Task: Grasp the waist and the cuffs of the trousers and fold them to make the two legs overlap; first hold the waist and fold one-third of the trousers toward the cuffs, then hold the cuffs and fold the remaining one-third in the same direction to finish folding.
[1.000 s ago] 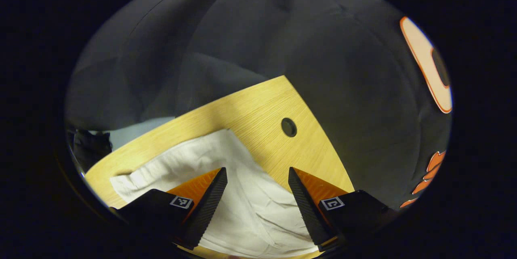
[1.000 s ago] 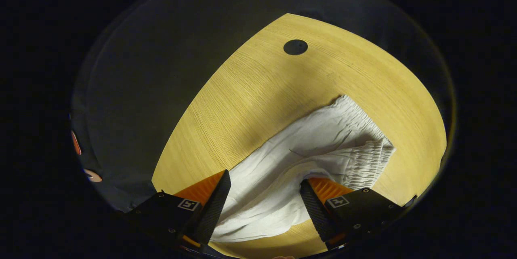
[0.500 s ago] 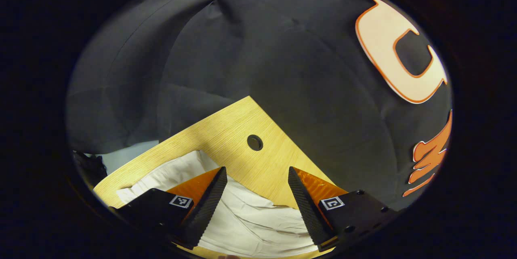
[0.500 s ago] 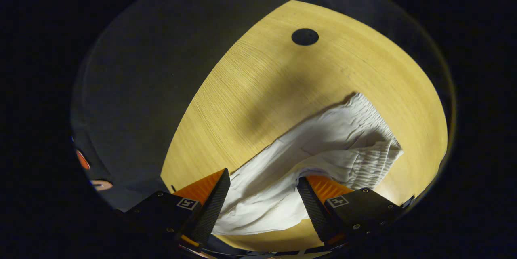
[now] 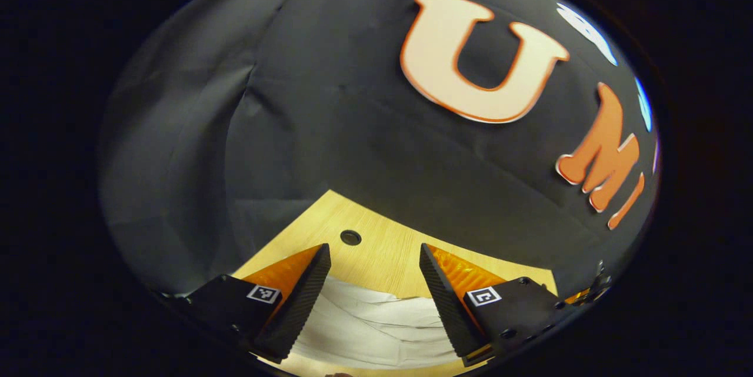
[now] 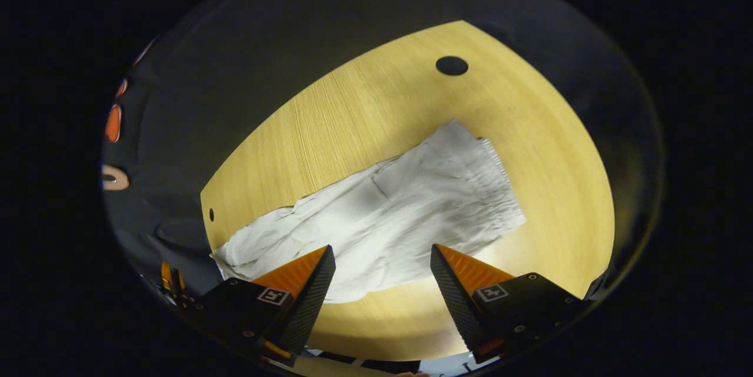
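White trousers [image 6: 382, 218] lie flat across the wooden table [image 6: 365, 106] in the right gripper view, folded lengthwise, with the gathered elastic waist [image 6: 491, 186] at the right end and the leg end [image 6: 235, 250] at the left. My right gripper [image 6: 382, 268] hovers open above the near edge of the cloth, with nothing between its fingers. In the left gripper view a strip of the trousers [image 5: 370, 324] shows low between the fingers of my left gripper [image 5: 374, 271], which is open and raised, looking mostly at the booth wall.
The table has a round cable hole [image 6: 452, 65] far from the trousers, also seen as a hole [image 5: 350, 237] in the left gripper view. A small hole [image 6: 211, 214] sits near the table's left edge. Black cloth wall surrounds the table.
The right gripper let go of the trousers and pulled back, so the cloth now lies flat. The left gripper tilted up and away, with less table and cloth in its view.
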### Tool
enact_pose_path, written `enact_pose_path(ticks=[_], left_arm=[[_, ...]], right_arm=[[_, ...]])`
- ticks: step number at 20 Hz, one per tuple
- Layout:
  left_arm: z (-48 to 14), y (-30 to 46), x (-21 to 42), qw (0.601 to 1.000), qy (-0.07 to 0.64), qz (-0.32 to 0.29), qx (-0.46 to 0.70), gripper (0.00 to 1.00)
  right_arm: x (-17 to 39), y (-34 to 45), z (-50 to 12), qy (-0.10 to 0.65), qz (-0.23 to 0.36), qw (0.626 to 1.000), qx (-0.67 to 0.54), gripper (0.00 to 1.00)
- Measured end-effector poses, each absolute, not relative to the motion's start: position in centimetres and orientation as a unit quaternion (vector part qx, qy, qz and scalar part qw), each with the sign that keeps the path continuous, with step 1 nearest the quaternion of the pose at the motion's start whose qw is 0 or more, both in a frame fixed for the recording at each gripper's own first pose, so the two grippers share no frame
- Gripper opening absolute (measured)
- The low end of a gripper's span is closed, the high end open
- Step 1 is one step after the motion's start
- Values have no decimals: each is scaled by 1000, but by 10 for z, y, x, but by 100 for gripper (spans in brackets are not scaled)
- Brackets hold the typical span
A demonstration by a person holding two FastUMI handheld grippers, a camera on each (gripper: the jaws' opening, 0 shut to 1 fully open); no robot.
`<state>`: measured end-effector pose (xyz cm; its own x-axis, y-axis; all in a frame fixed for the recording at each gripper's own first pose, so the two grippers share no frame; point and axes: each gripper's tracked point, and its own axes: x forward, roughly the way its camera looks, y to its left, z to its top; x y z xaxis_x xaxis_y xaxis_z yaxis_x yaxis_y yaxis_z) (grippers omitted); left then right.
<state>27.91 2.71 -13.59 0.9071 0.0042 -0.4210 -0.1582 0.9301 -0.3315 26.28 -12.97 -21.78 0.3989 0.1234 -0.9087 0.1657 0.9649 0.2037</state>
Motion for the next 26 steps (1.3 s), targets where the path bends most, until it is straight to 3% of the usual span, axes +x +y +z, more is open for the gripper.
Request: enact_pose_path(ticks=[1,8,11,21,23,26], left_arm=[[-130,22,273,965,200,40,-163,96],[-103,-23,225,988,123,43,-82,99],[-116,-51,214,986,142,18,-85,98],[-98,-73,216,990,141,3,-30,99],[-94,-71,216,991,135,8,-12,94],[-99,-69,220,989,144,13,-6,98]], right_arm=[[256,-134,-213,526,-13,838,145,99],[179,-220,-224,417,-100,887,170,99],[158,-243,-232,386,-125,891,202,99],[257,-253,-257,317,-105,873,356,98],[274,-255,-270,320,-112,870,358,98],[287,-248,-281,329,-110,868,355,98]])
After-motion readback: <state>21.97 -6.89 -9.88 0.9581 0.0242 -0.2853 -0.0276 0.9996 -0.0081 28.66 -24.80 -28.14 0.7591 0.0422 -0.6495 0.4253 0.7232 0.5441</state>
